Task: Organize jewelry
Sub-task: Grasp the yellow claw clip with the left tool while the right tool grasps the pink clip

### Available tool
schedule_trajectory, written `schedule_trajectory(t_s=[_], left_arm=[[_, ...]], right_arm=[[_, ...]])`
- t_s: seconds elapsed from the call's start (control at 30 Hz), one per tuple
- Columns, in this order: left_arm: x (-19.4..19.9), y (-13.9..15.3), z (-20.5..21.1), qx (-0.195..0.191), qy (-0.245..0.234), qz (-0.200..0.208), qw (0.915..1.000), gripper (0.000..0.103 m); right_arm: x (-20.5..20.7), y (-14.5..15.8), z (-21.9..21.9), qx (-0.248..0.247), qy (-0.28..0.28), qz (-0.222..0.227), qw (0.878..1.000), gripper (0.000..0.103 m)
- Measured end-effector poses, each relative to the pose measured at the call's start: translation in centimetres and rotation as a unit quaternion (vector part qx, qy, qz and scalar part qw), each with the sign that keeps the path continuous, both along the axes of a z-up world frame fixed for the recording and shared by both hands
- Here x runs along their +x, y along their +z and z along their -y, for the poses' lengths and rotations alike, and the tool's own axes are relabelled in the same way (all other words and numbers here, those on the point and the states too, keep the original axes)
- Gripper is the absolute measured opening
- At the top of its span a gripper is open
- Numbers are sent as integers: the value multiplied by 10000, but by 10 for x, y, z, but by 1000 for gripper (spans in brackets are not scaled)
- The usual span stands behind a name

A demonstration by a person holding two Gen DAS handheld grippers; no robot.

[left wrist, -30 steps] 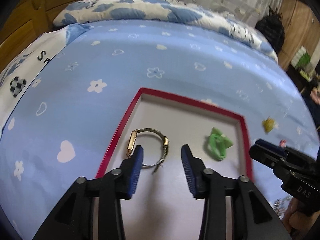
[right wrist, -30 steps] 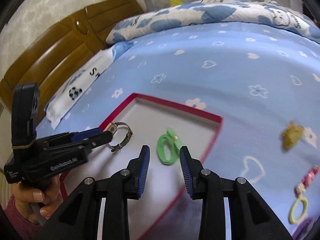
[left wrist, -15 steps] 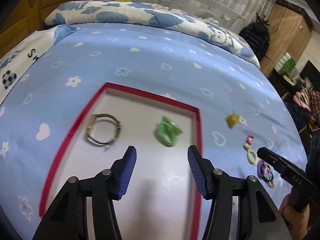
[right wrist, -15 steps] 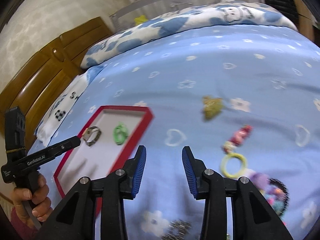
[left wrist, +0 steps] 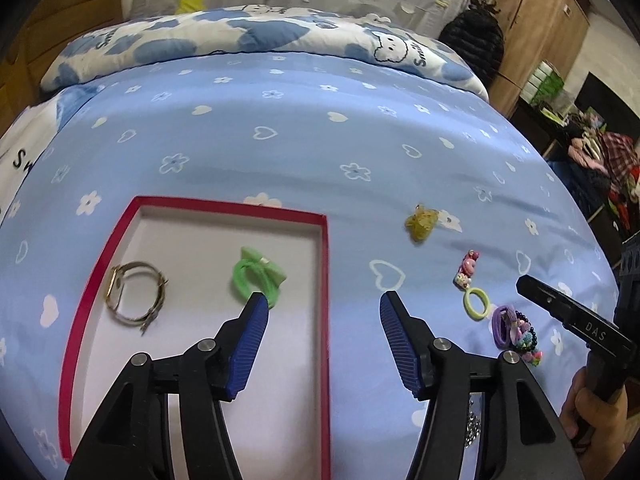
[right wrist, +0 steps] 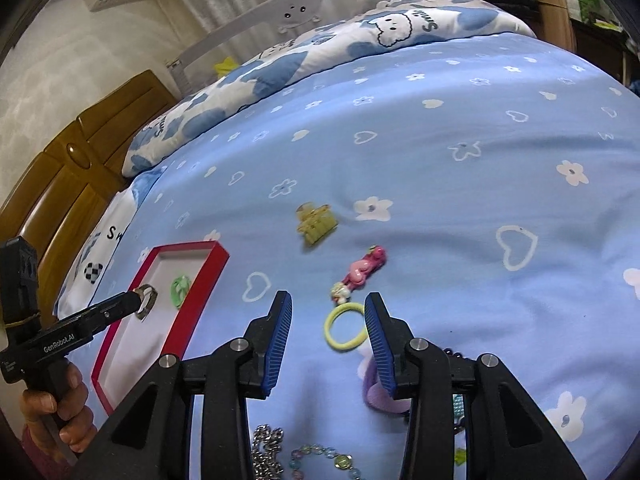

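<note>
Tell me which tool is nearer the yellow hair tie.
Right. The right tool hovers right over the yellow hair tie, jaws open. The left tool is off beside the tray.

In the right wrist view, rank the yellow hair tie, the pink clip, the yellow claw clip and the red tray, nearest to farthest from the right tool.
1. Yellow hair tie, on the sheet between the right tool's tips.
2. Pink clip, just beyond the tie.
3. Yellow claw clip, farther up the bed.
4. Red tray, off to the left; its order against the claw clip is too close to call.
</note>
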State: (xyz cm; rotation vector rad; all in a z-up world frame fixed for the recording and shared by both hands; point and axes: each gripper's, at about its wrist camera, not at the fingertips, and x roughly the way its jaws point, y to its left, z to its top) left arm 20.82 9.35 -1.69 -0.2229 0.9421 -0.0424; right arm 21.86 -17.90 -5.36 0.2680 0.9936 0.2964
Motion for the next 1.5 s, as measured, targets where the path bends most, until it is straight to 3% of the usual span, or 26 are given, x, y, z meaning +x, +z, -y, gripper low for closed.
schedule_trajectory(t_s=[0.63, 0.7, 0.97, 1.17, 1.27, 1.33, 1.5], left_arm=[[82, -32, 47, 263, -453, -317, 9981, 62], [94, -36, 55, 291, -545, -357, 9975, 63], [148, -61, 96, 247, -1008, -470, 9935, 67], [180, -82, 116, 308, -1050, -530, 9926, 66], [189, -89, 122, 321, -1038, -535, 9926, 62], [193, -94, 125, 325, -1073, -558, 9921, 34], [189, -92, 121, 261, -1060, -449, 9930, 33]], right_arm=[[63, -61, -5, -42, -209, -786, 9967, 37], [66, -63, -5, -147, -183, -754, 9969, 26], [56, -51, 31, 96, -489, -466, 9977, 26], [48, -44, 56, 241, -632, -408, 9969, 26], [46, -43, 58, 296, -668, -421, 9964, 26], [43, -42, 60, 321, -684, -420, 9963, 26], [38, -39, 59, 373, -649, -391, 9964, 26]])
